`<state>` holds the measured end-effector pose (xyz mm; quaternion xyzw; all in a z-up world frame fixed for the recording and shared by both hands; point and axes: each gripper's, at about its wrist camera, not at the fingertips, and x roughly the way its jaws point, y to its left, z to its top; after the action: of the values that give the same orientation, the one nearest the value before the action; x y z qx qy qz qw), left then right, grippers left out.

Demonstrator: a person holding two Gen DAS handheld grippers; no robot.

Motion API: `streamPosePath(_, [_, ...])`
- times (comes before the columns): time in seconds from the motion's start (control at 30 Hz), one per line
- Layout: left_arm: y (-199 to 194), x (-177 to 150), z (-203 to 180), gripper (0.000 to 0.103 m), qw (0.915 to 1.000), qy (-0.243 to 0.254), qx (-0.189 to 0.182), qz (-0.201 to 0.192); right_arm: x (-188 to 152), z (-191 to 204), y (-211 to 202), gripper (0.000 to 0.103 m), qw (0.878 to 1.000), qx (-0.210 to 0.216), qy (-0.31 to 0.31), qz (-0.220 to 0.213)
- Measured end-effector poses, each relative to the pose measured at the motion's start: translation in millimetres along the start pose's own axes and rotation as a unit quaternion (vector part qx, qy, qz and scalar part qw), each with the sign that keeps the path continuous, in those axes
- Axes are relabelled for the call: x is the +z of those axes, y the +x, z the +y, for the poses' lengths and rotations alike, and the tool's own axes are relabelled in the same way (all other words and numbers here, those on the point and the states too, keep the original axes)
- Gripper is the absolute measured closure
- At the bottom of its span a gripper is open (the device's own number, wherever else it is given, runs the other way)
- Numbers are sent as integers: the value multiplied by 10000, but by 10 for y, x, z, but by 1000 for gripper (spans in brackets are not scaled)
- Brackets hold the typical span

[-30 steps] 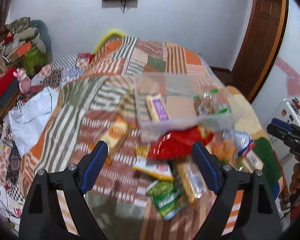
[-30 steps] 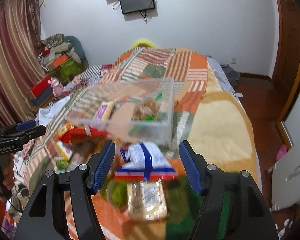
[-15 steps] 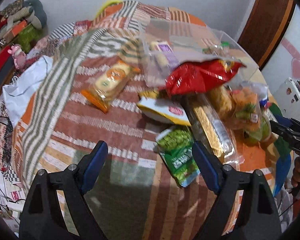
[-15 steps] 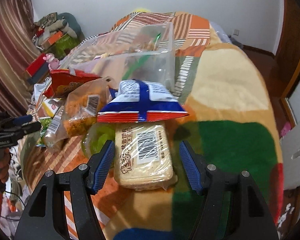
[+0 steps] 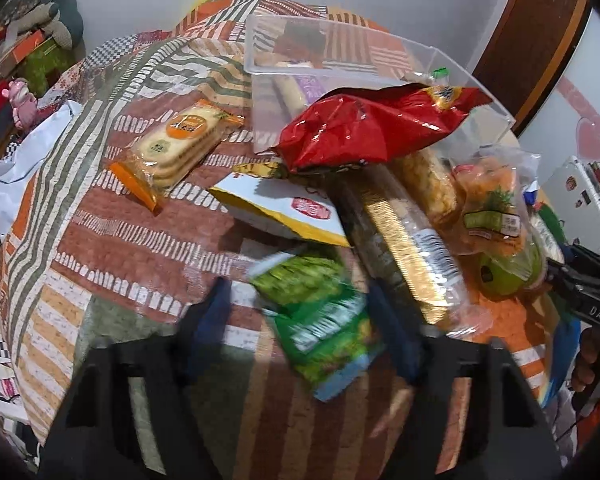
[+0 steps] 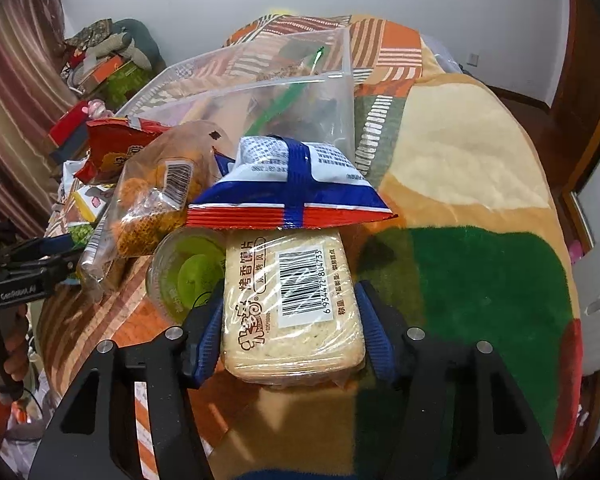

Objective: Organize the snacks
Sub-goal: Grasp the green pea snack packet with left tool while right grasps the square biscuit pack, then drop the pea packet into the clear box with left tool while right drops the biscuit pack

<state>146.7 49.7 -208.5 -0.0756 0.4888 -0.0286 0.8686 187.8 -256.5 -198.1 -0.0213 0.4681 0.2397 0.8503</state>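
**Two grabs under way, bin waiting beyond**

Judged as the pick-up step of sorting loose snacks into the clear bin (image 5: 380, 44), which sits at the far side of the pile on the patchwork bedspread (image 5: 140, 240), with a couple of items already inside.

For the right gripper (image 6: 292, 336): has just been drawing the jaws together around the pale biscuit block (image 6: 288, 304), and appears to press a blue pad against each long side of it. Reads as clamped on the block, though only at its near end.

For the left gripper (image 5: 300, 316): has likewise just been narrowing, with the green packet (image 5: 320, 320) lying between the blurred fingers. Shows a gap at the left finger, so counts as apart, not yet gripping.

Next, probably: finish the left squeeze, then lift both and carry them to the far side, over the bin rim. Calls for a straight upward pull on the right, since the block's far end tucks under the blue-and-white bag (image 6: 296, 184) and lies just right of a green cup (image 6: 188, 272). Calls for care on the left too, with the gold-wrapped tube (image 5: 408, 240) just right of the packet.

As for looks: a firm, flat, clear-wrapped slab with a barcode label facing up; likely rigid. By contrast, a thin, crinkly green pouch, askew on the cloth, likely to slip or fold.
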Motion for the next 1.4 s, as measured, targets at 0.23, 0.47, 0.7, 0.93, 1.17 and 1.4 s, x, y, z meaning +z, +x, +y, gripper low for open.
streamPosePath(0.23, [-122,-14,28,62,9998,-41,-196,3,-4,0,-100,50,9998,14,91,-172])
streamPosePath(0.47, [-382,-15,2,73,9994,162,-114,-279,26,-17,-292,50,9987,17,304,-416])
streamPosePath(0.7, [-649,44,-20,75,9977,249,-183,-606,98,7,-578,50,9961,77,309,-828])
streamPosePath(0.93, [-930,182,-74,75,9940,295,-199,-1031,269,91,-728,50,9921,228,250,-1205])
streamPosePath(1.17, [-1074,434,-90,75,9895,224,-228,-1412,539,207,-721,50,9883,355,87,-1483])
streamPosePath(1.4, [-1082,736,-51,75,9860,146,-212,-1648,752,311,-671,50,9847,478,-24,-1678])
